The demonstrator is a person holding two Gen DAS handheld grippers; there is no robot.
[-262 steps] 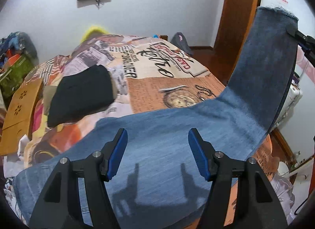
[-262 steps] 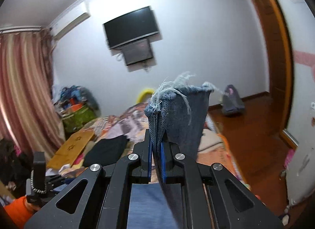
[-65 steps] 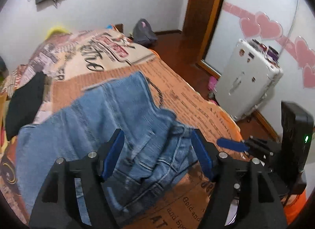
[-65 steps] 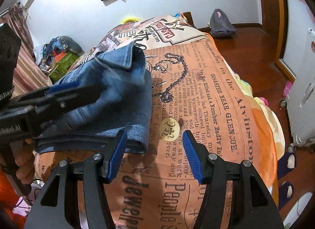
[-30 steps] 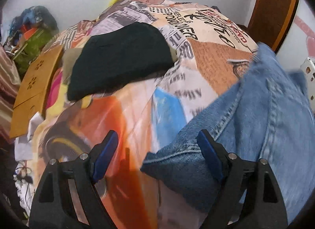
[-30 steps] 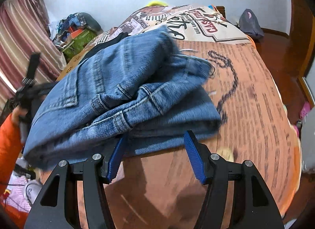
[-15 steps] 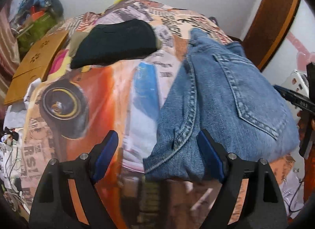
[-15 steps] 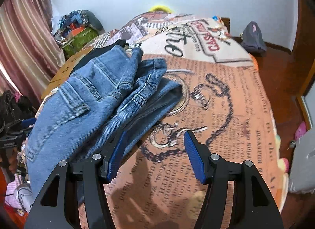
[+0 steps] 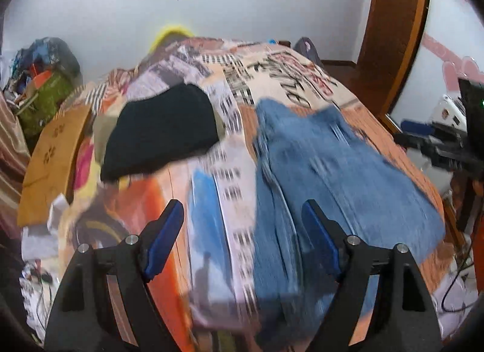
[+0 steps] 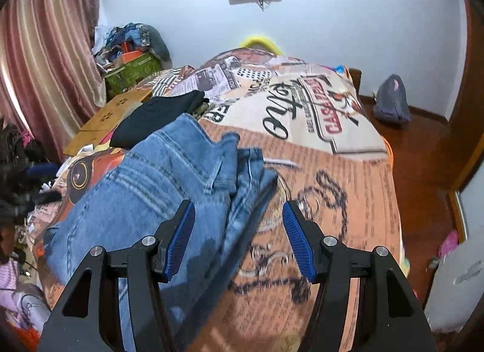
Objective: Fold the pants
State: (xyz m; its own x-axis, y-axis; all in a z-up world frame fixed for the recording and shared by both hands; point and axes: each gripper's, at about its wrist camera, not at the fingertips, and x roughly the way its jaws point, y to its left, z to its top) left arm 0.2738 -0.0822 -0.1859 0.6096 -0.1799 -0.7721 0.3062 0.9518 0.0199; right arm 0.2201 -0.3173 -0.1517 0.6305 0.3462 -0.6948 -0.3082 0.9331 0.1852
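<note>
Right wrist: folded jeans [image 10: 157, 188], seemingly unheld.

Bedspread [image 10: 357, 170] lettering upside down and blurred, no word legible

Both my wrist feeds are evenly lit by soft indoor light from above, and the pale back wall [image 10: 348, 19] reads bright without blowing out. I see no hard glare, only a dull sheen on the reddish wooden floor [image 10: 423, 152]. The left view is heavily motion-smeared: the folded blue denim pants [image 9: 332, 170] and the printed newspaper-pattern bedspread [image 9: 211, 200] streak lengthwise, while the black gripper fingers with blue pads [image 9: 163, 231] stay sharp. My right view is crisper, blurring only low down. A faint shadow darkens the denim near the pads [image 10: 205, 249]. Fisheye bending curves the door frame, and the corners vignette to black.
</note>
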